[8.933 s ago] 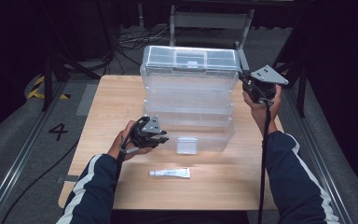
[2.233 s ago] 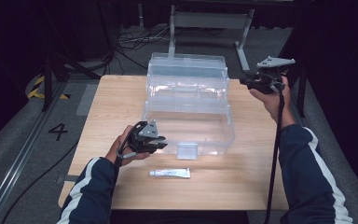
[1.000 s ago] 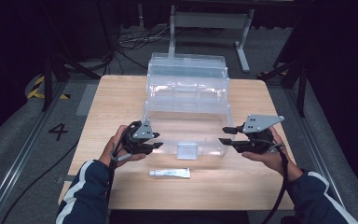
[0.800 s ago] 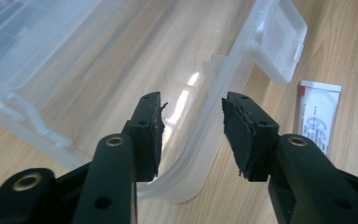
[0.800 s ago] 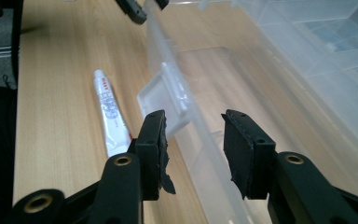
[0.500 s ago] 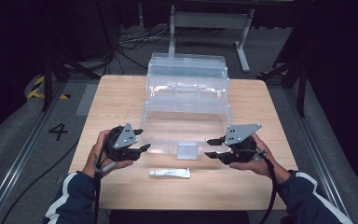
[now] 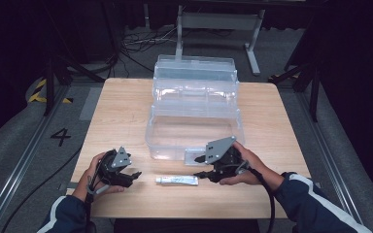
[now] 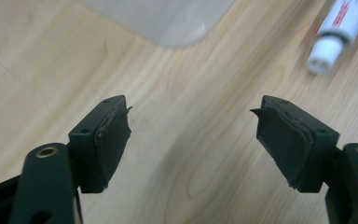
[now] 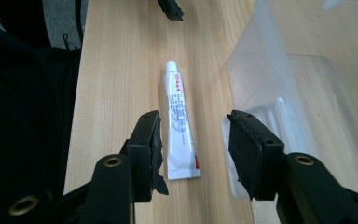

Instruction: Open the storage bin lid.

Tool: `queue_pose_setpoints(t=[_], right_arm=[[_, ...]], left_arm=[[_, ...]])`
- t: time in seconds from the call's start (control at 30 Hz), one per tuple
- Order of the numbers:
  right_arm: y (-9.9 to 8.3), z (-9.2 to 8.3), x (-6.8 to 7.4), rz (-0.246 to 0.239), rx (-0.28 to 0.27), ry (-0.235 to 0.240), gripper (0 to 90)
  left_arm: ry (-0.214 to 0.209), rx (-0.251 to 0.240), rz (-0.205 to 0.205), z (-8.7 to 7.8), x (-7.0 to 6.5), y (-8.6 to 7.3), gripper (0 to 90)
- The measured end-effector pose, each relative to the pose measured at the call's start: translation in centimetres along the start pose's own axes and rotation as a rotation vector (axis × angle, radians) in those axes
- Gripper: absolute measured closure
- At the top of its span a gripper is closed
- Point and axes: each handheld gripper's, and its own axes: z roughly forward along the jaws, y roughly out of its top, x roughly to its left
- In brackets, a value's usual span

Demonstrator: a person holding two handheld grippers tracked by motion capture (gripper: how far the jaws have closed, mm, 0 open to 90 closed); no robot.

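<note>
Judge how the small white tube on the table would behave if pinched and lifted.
The tube looks small and thin, so probably light. Its flat crimped end suggests a soft body that may dent when pinched. It lies flat on the table, so it is unlikely to roll far.

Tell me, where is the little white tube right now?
In the high view the tube lies on the table's near edge, between both grippers, just before the clear box.

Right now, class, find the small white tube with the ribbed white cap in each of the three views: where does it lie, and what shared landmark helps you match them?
High view: small white tube lies low centre on the table, between the two grippers.
Left gripper view: top right corner, cap end showing.
Right gripper view: centre, lying lengthwise, its flat end between the open jaws.
Shared landmark: the clear plastic box beside it.
</note>
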Motion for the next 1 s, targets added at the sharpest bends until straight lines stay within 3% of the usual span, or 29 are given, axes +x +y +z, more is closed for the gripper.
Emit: queue_pose_setpoints(t=[0.1,0.23,0.3,0.37,0.57,1.0], right_arm=[[0.9,1.7,0.6,-0.031,0.037,0.025,54.7],[1.8,3.4,1.2,-0.050,0.095,0.040,56.3],[2.2,4.3,1.5,-0.062,0.127,0.069,57.4],[2.5,5.2,1.8,-0.083,0.173,0.063,57.5],[3.0,7.9,1.9,-0.083,0.280,0.087,57.3],[2.8,10.9,1.4,-0.072,0.376,0.062,54.8]], left_arm=[[-0.015,0.011,-0.037,0.5,0.2,-1.0,24.0],[-0.032,-0.005,-0.056,0.6,0.3,-1.7,23.2],[-0.037,-0.014,-0.061,0.6,0.3,-1.9,23.2],[-0.050,-0.027,-0.071,0.7,0.4,-2.1,23.2],[-0.080,-0.067,-0.125,0.8,0.8,-3.0,22.8],[-0.075,-0.081,-0.127,0.6,0.6,-3.3,22.7]])
